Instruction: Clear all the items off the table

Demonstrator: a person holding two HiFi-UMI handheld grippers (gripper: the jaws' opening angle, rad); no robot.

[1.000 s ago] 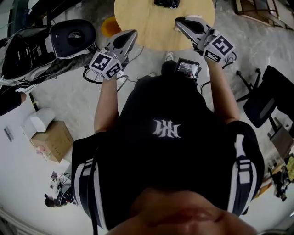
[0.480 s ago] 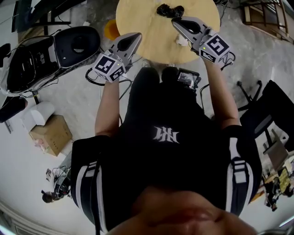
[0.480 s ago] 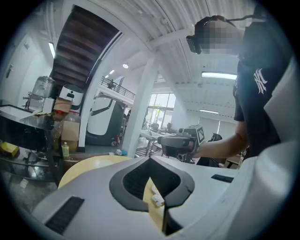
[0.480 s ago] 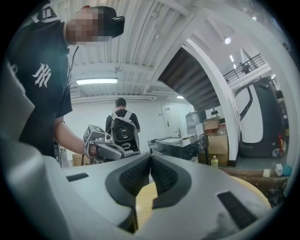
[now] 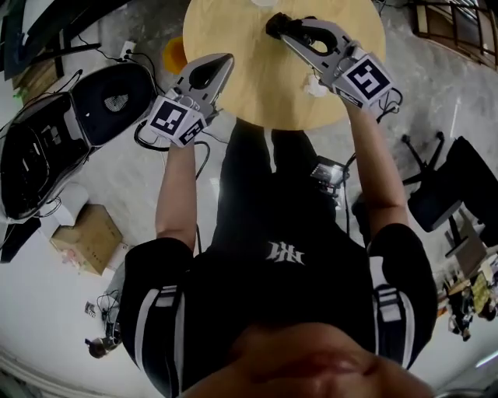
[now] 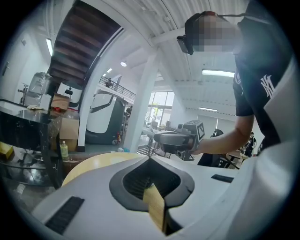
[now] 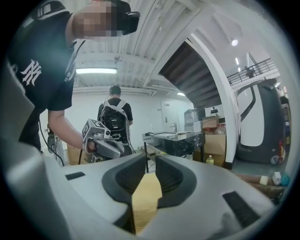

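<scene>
Both grippers are reaching farther out over the round wooden table (image 5: pixel 233 54) than a second ago, and the tabletop is filling more of the frame's top. Head view: the right gripper (image 5: pixel 280 29) is stretching toward the far side, its tips sitting right at a black item (image 5: pixel 271 22). I cannot tell whether they are touching. The gripper is covering most of that item, so its long axis and heading are not readable. A white crumpled item (image 5: pixel 315 85) is lying on the near half of the table, just beside the right gripper's body; it is lumpy, with no clear long axis. The left gripper (image 5: pixel 228 59) is hovering over the table's left edge, pointing inward, well apart from both items. Left gripper view: the jaws are meeting at the tips with nothing between them. Right gripper view: the jaws have just been opening and are standing a narrow slit apart. Only bare wood is showing through the gap, and the black item is not showing there.
</scene>
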